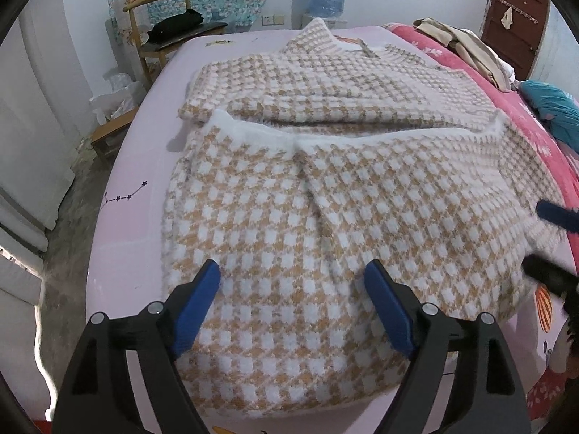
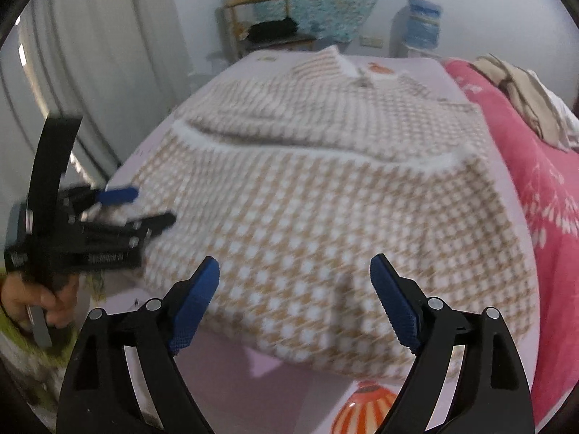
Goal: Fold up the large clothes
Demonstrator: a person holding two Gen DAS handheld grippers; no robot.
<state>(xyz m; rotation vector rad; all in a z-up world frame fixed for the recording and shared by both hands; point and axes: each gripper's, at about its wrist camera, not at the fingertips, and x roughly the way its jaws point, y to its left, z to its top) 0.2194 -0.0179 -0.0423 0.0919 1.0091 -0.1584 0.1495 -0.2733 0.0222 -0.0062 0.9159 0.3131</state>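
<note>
The checked sweater [image 1: 307, 188] lies flat on the pink bed sheet [image 1: 137, 166], collar at the far end and its lower part already folded up over the body, so that the white-trimmed hem [image 1: 296, 137] runs crosswise about halfway up. The long axis of the folded bundle now lies across the bed, side to side before both tongs.

The left tongs [image 1: 292, 282] stand wide, hovering over the near left portion of the fold with knit visible between the fingers but nothing pressed. The right tongs [image 2: 294, 280] are likewise wide and empty, poised over the near right portion, close to the near edge of the fold. Each hand is nearest its own corner of that edge; in the inspector's judgement the next fold turns on taking that near edge and carrying it away toward the collar.

Limits of observation: the right wrist view is blurred, so the weave and edge there are indistinct. The left tongs appear in it at the left margin, held by a hand [image 2: 36, 300]. The sleeves cannot be made out; presumably they are tucked under. A red quilt [image 2: 535, 195] borders the right side.
</note>
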